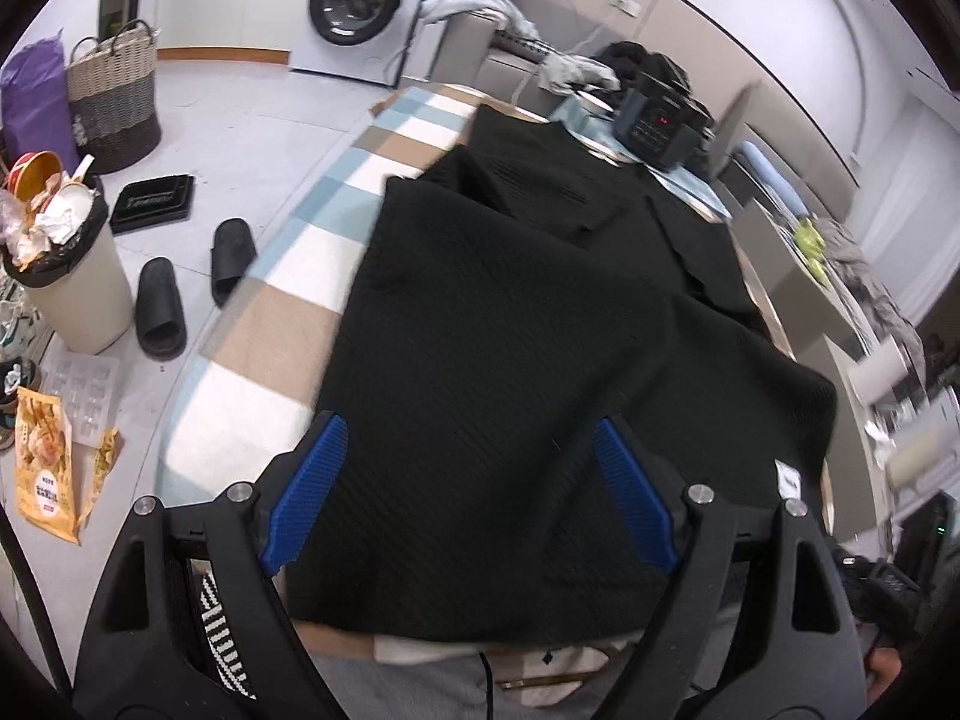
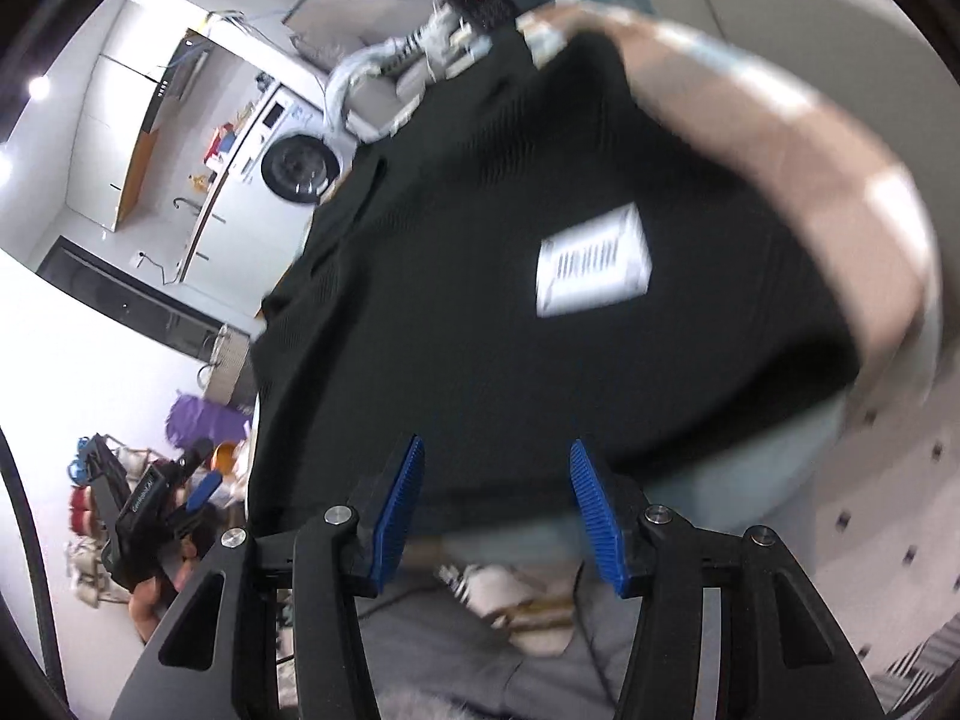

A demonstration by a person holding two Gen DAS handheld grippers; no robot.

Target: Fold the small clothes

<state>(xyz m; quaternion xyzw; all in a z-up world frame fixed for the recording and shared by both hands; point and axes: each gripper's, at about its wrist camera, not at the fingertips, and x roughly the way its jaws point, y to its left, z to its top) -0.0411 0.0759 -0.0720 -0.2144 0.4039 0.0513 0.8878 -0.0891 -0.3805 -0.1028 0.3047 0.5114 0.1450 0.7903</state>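
A black knit garment [image 1: 516, 324] lies spread on a table covered with a checked cloth [image 1: 288, 276]. Its near hem hangs over the table's front edge. My left gripper [image 1: 468, 420] is open, its blue pads [image 1: 306, 492] on either side of the near part of the garment, just above it. In the right wrist view the same garment [image 2: 480, 276] shows a white label [image 2: 591, 267]. My right gripper [image 2: 495, 450] is open over the garment's near hem. The left gripper [image 2: 150, 510] also shows at the far left of that view.
A black device with a red display [image 1: 657, 126] and a pile of clothes [image 1: 606, 69] stand at the table's far end. On the floor to the left are a full bin [image 1: 66, 276], black slippers [image 1: 192, 282], a woven basket [image 1: 114, 102] and a washing machine [image 1: 366, 6].
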